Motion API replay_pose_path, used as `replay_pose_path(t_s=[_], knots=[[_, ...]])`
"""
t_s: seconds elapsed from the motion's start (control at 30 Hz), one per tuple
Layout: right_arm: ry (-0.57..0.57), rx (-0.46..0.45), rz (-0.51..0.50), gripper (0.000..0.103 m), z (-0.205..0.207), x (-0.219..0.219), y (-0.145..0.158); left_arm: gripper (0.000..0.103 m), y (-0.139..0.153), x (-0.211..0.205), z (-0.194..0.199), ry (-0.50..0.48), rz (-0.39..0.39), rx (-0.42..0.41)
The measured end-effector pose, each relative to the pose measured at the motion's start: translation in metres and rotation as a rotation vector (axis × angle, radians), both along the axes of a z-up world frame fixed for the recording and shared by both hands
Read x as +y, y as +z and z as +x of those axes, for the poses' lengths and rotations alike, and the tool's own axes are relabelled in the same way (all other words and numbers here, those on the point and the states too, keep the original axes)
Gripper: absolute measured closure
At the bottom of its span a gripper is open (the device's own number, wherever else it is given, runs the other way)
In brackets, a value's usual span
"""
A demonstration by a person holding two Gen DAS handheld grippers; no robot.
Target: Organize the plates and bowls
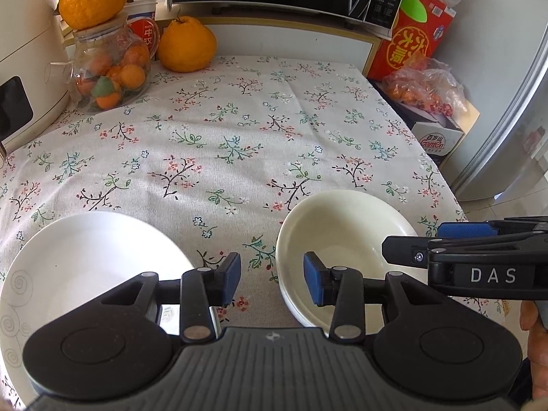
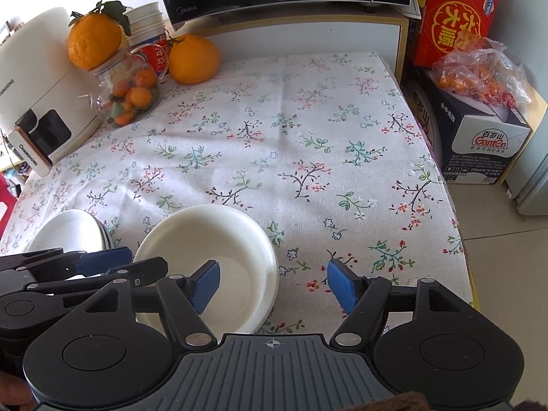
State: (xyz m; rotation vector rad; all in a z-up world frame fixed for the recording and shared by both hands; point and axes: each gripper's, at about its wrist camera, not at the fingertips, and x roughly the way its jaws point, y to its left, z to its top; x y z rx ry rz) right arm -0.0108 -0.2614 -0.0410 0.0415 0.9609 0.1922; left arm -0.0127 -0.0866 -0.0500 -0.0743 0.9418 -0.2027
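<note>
Cream round ceramic bowl [image 2: 209, 263] sits left of the right tongs [image 2: 274, 284], open and empty, its near-right rim between them; left tongs [image 1: 272, 279] part-open, empty.

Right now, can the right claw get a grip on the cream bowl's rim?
Probably yes: the right claw is open and straddles the cream bowl rim's right side, nothing between. The left claw sits beside it, not blocking.

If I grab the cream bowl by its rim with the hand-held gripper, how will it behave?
The cream bowl looks glazed and glossy, so its rim may slip between the pads. It seems rigid and probably ceramic, so likely breakable if dropped. Its wide, low shape on the tablecloth suggests it would slide rather than tip when nudged.
</note>
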Motion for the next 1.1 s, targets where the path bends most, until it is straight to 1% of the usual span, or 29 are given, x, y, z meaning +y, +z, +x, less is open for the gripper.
replay_pose_path(t_s=[0.1,0.23,0.27,0.3,0.33,0.37,0.4,0.43,0.5,0.53,0.57,0.6,0.67,0.77,0.87,0.97,1.0,1.1], knots=[[0.002,0.006,0.006,0.033,0.002,0.0,-0.002,0.066,-0.001,0.0,0.001,-0.004,-0.001,-0.002],[0.014,0.015,0.006,0.035,0.004,0.002,-0.005,0.069,-0.003,-0.002,0.004,-0.013,0.004,-0.007],[0.02,0.02,0.007,0.037,0.004,0.003,-0.006,0.072,-0.004,-0.003,0.004,-0.014,0.005,-0.006],[0.023,0.028,0.005,0.042,0.005,0.003,-0.007,0.074,-0.005,-0.004,0.004,-0.017,0.006,-0.005],[0.022,0.037,0.002,0.045,0.006,0.004,-0.009,0.079,-0.007,-0.005,0.005,-0.021,0.005,-0.002],[0.021,0.047,-0.002,0.051,0.007,0.005,-0.012,0.081,-0.008,-0.005,0.005,-0.024,0.002,0.003],[0.021,0.055,-0.006,0.057,0.008,0.005,-0.014,0.082,-0.01,-0.006,0.005,-0.026,-0.002,0.006],[0.022,0.061,-0.009,0.059,0.008,0.006,-0.016,0.083,-0.011,-0.006,0.006,-0.028,-0.006,0.01],[0.028,0.07,-0.015,0.069,0.009,0.008,-0.018,0.086,-0.013,-0.007,0.007,-0.028,-0.013,0.02],[0.032,0.073,-0.018,0.071,0.009,0.009,-0.019,0.088,-0.014,-0.007,0.007,-0.028,-0.016,0.021],[0.039,0.076,-0.021,0.076,0.008,0.011,-0.02,0.091,-0.014,-0.007,0.006,-0.03,-0.02,0.02],[0.05,0.075,-0.023,0.082,0.007,0.012,-0.021,0.091,-0.015,-0.008,0.006,-0.031,-0.02,0.018],[0.058,0.051,-0.04,0.082,0.005,0.016,-0.018,0.091,-0.014,-0.01,0.003,-0.027,-0.013,0.011],[0.056,-0.001,-0.023,0.084,0.001,0.014,-0.008,0.091,-0.008,-0.006,0.0,-0.004,-0.042,0.006],[0.044,-0.034,-0.009,0.085,0.0,0.012,0.001,0.091,0.003,-0.004,-0.004,0.0,-0.052,-0.034],[0.041,-0.025,-0.017,0.085,0.003,0.015,0.002,0.091,0.008,-0.007,-0.006,-0.002,-0.021,-0.067],[0.038,-0.009,-0.021,0.085,0.005,0.017,-0.002,0.091,0.006,-0.007,-0.005,-0.002,-0.018,-0.062],[0.034,0.029,-0.036,0.085,0.007,0.02,-0.011,0.091,-0.006,-0.004,-0.001,0.01,-0.033,-0.007]])
